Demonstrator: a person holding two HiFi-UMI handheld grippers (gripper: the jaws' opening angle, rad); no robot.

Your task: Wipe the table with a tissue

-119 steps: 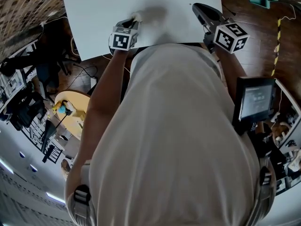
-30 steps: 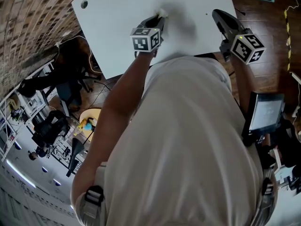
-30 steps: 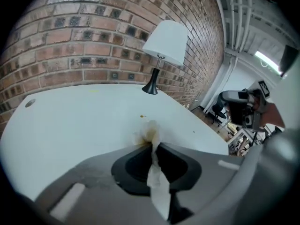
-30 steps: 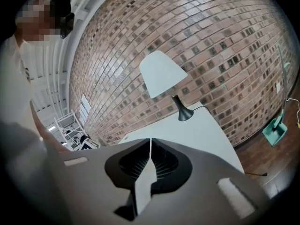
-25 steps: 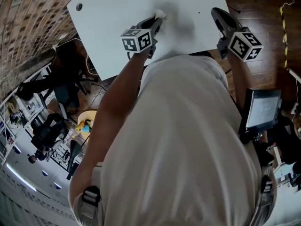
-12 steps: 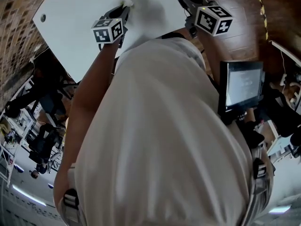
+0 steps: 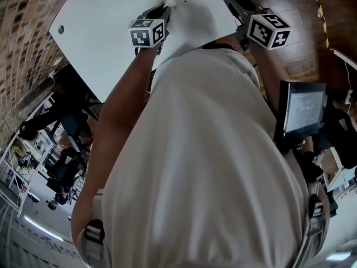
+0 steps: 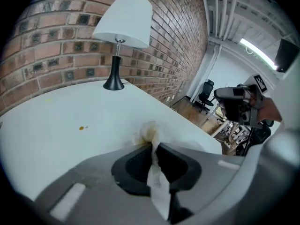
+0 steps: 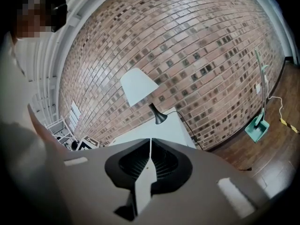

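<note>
My left claw (image 8: 153,146) grips a crumpled white tissue (image 8: 148,132), touching the white tabletop (image 8: 61,111) just ahead; right claw (image 9: 150,144) clenched, empty.

- The right gripper (image 9: 150,140) has its 2 jaws pressed together in a thin seam, with nothing between them.
- Beyond them is a white table (image 9: 161,129) bearing a lamp (image 9: 139,89) with a white shade and a black stand.
- A brick wall (image 9: 187,50) rises behind.
- A teal long-handled tool (image 9: 257,124) leans there on the wooden floor (image 9: 267,149).

The tissue (image 8: 151,134) lies on the table (image 8: 56,121), at the tip of the left gripper (image 8: 153,146). A lamp (image 8: 123,36) stands at the table's far edge, by the brick wall (image 8: 47,55). The right gripper (image 9: 150,142) hangs at the table's right edge.
</note>
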